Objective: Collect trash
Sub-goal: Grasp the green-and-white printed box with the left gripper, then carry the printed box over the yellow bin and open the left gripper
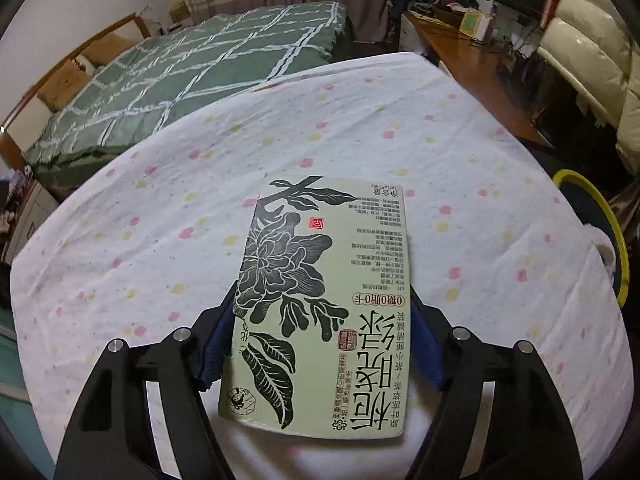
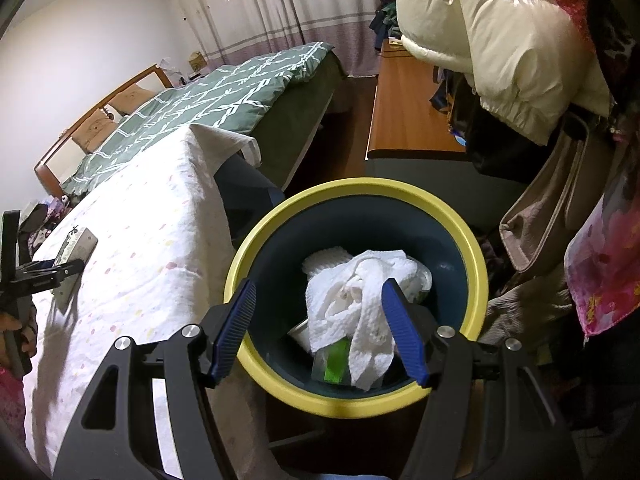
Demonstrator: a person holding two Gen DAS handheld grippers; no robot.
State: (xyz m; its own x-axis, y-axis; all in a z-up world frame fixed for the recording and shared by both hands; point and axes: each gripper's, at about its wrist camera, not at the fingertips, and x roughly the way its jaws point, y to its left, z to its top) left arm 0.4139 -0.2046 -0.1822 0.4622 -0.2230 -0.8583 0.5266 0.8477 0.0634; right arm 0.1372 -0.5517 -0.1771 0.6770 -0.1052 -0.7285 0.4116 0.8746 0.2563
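A pale green tea carton (image 1: 320, 248) with a black flower print lies lengthwise between the blue pads of my left gripper (image 1: 323, 304), which press on its two long sides over the dotted white tablecloth (image 1: 160, 240). In the right wrist view the same carton (image 2: 76, 246) shows at the far left, in the left gripper (image 2: 60, 272). My right gripper (image 2: 319, 286) hovers open over a dark blue bin with a yellow rim (image 2: 360, 188), with nothing between its pads. The bin holds crumpled white paper towels (image 2: 360, 292) and a green package (image 2: 334, 360).
The bin's yellow rim (image 1: 612, 224) stands just past the table's right edge. Behind are a bed with a green checked cover (image 1: 180, 80), a wooden desk (image 1: 480, 64), a cream puffy jacket (image 2: 500, 40) and a beige bag (image 2: 552, 208) hanging at the right.
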